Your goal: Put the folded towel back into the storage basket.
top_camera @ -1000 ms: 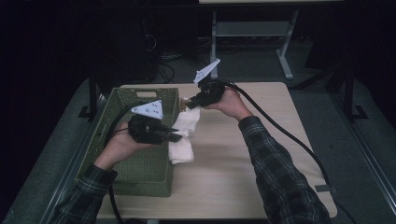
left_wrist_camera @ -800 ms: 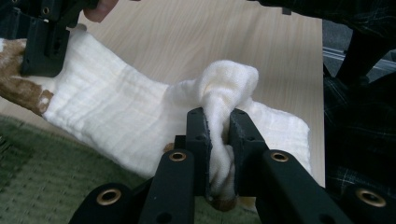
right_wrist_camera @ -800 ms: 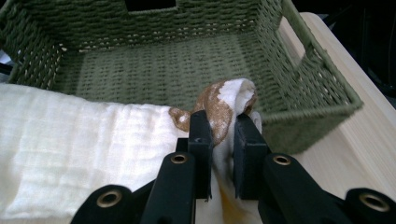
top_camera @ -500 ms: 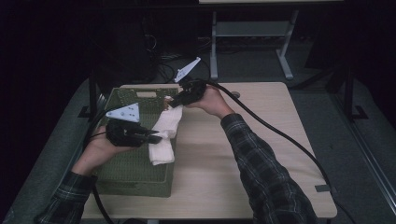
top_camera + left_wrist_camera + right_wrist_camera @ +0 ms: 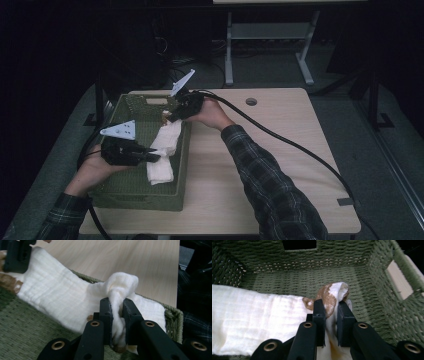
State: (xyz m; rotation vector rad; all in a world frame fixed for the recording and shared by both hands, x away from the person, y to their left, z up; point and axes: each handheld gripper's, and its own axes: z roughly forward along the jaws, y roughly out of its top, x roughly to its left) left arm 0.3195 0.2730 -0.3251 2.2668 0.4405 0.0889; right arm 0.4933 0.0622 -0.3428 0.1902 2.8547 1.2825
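A white cloth (image 5: pixel 164 150) with brown patches hangs stretched between my two grippers over the right side of a green woven basket (image 5: pixel 131 192). My left gripper (image 5: pixel 155 158) is shut on the near end of the cloth (image 5: pixel 60 300), a bunched fold pinched between its jaws. My right gripper (image 5: pixel 170 117) is shut on the far end, a brown-and-white corner of the cloth (image 5: pixel 249 322), and sits above the basket's far inside wall (image 5: pixel 317 262). In the left gripper view the cloth drapes across the basket rim (image 5: pixel 172 315), and the right gripper (image 5: pixel 16 256) shows at top left.
The basket stands on the left part of a light wooden table (image 5: pixel 280 165) with a round hole (image 5: pixel 251 101) near the far edge. Black cables (image 5: pixel 300 150) trail from the grippers across the table. A metal stand (image 5: pixel 270 35) is beyond the table.
Both hands have carried the cloth leftward from the tabletop to over the basket and slightly lower. Each gripper has kept its hold.
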